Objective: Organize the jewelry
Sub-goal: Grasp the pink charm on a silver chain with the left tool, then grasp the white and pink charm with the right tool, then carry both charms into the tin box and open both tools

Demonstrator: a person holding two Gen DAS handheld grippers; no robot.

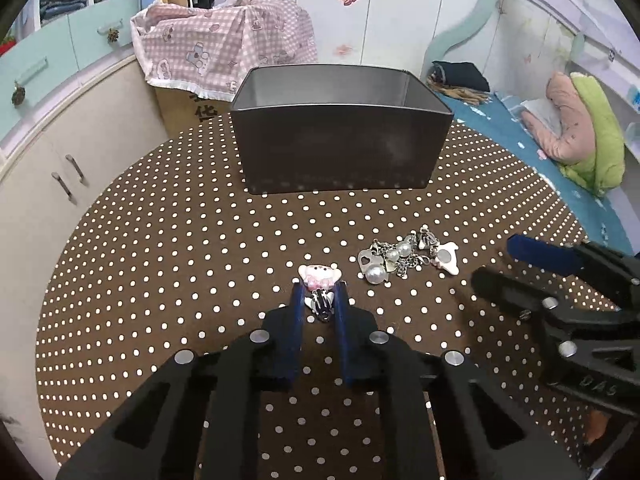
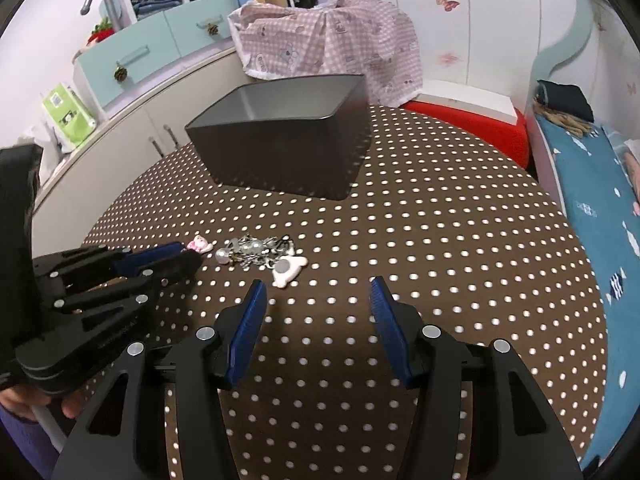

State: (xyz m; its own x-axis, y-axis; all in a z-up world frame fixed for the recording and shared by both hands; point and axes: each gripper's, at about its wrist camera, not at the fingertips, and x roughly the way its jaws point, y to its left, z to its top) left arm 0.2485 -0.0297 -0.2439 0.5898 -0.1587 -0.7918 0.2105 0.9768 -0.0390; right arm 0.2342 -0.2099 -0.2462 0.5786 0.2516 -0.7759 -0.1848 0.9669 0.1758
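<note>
A pink and white charm (image 1: 319, 276) with a small metal clip lies on the dotted table, between the blue pads of my left gripper (image 1: 319, 292), whose jaws stand narrowly around it; it also shows in the right wrist view (image 2: 199, 245). A tangle of pearls, chain and white charms (image 1: 404, 260) lies just right of it (image 2: 260, 254). My right gripper (image 2: 318, 286) is open and empty, near the white bear-shaped charm (image 2: 289, 270). A dark metal box (image 1: 340, 136) stands open at the back (image 2: 280, 140).
The round table (image 1: 160, 260) has a brown cloth with white dots. A pink checked cloth (image 1: 224, 40) covers a carton behind the box. Cabinets stand left, a bed (image 1: 560, 136) right, and a red stool (image 2: 472, 128) beyond the table.
</note>
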